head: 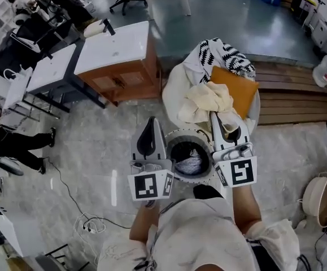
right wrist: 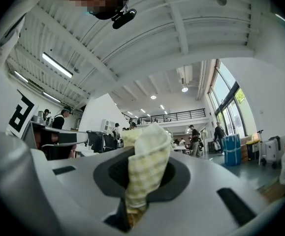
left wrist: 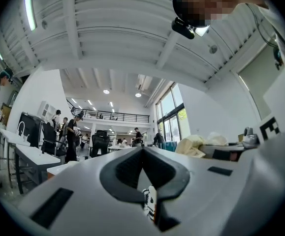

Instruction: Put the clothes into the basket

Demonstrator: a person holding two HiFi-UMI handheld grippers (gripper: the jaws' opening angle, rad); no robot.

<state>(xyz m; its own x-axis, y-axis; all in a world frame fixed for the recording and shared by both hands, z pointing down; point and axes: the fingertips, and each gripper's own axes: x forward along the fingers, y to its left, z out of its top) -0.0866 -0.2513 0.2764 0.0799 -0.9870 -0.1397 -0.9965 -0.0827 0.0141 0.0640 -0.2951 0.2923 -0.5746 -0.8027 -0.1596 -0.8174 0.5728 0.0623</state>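
head view: right tool point(head: 224, 123) clamps a pale checked cloth point(right wrist: 144, 166) beside the clothes pile point(head: 219, 55), upper centre; left tool point(head: 149, 127) closed, apparently empty. judged next: carry the cloth over the basket point(head: 192, 132), frame centre, then release.

Round white perforated basket point(head: 177, 175) mouth open from above; heaped clothes pile point(head: 208, 101) on white cushion point(head: 173, 92) crowds far rim; grey floor point(head: 92, 148) leftward clear
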